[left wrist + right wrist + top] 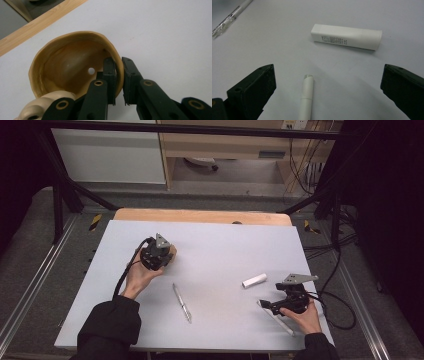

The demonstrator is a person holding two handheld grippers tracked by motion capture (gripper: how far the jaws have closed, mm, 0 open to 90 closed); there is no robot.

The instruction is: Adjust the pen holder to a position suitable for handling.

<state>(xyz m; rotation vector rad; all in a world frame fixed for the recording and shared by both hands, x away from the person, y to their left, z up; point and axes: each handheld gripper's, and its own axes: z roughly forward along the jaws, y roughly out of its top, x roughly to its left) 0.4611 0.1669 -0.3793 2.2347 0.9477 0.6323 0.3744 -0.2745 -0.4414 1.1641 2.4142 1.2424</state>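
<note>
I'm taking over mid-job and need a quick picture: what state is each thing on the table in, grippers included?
Left gripper: shut on the cup's wall.
Tan cup: tipped on its side, mouth toward the camera, hole in its base.
Right gripper: open, holding nothing.
White pen: lying flat between the open jaws.
White tube: lying flat, capped.
Clear pen: lying flat, untouched.

The tan bowl (67,62) looks like smooth, waxy plastic with a soft sheen inside. The desk (215,250) is matt pale grey with a light wood-grain edge. The white tube (347,37) is matt plastic with fine print; the pen (182,303) is clear glossy plastic. The fingers (110,75) are matt black plastic with brass-coloured rivets.
</note>
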